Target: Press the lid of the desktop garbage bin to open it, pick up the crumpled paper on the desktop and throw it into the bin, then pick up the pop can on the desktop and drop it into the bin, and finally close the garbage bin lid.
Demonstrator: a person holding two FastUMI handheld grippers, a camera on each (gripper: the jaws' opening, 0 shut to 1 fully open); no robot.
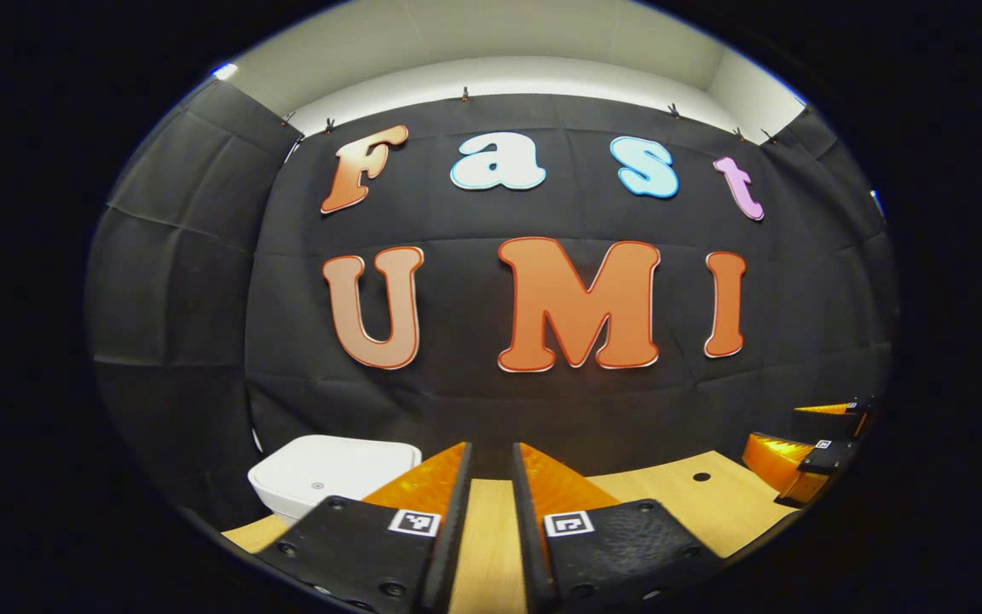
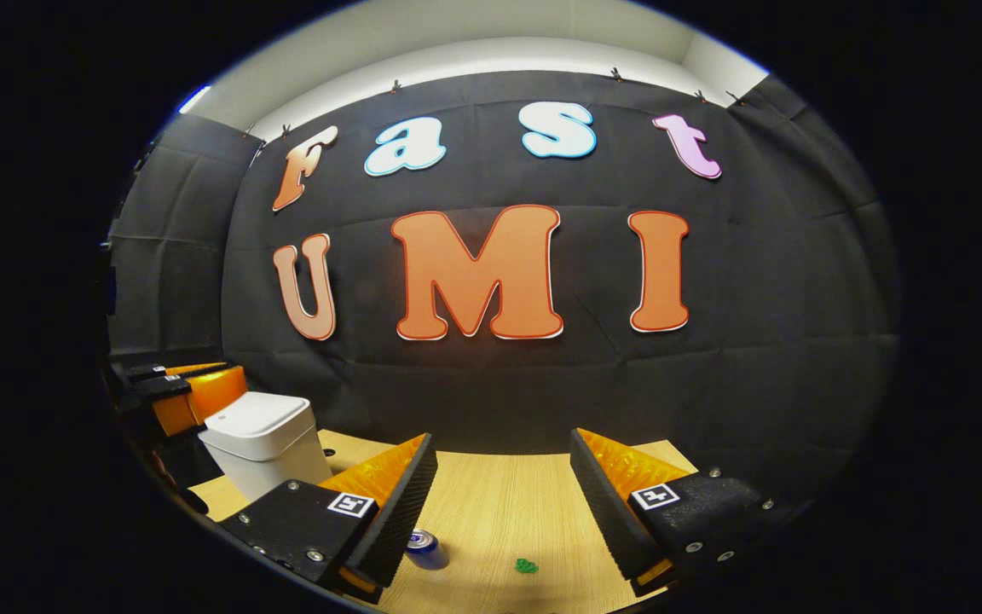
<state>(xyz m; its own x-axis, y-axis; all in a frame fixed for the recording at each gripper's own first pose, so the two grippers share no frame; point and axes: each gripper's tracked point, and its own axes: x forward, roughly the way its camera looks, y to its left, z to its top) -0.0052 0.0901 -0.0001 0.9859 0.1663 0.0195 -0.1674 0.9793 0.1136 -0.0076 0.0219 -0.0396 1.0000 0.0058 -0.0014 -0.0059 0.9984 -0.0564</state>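
Observation:
The white desktop bin [image 1: 329, 473] stands at the lower left of the left gripper view with its lid down. My left gripper [image 1: 491, 448] hovers over the wooden table [image 1: 653, 499], to the right of the bin, its fingers drawn nearly together with nothing between them. In the right gripper view the bin [image 2: 265, 443] stands at the left, and the left gripper [image 2: 231, 375] hangs just beyond its far side. A blue pop can [image 2: 424, 548] lies on the table under my right gripper [image 2: 504, 448], which is wide open and holds nothing. A small green crumpled scrap [image 2: 526, 564] lies to the right of the can.
The black cloth wall closes off the table's far edge. A small dark hole [image 1: 701, 476] marks the tabletop at the right. The right gripper [image 1: 785, 431] shows at the right edge of the left gripper view.

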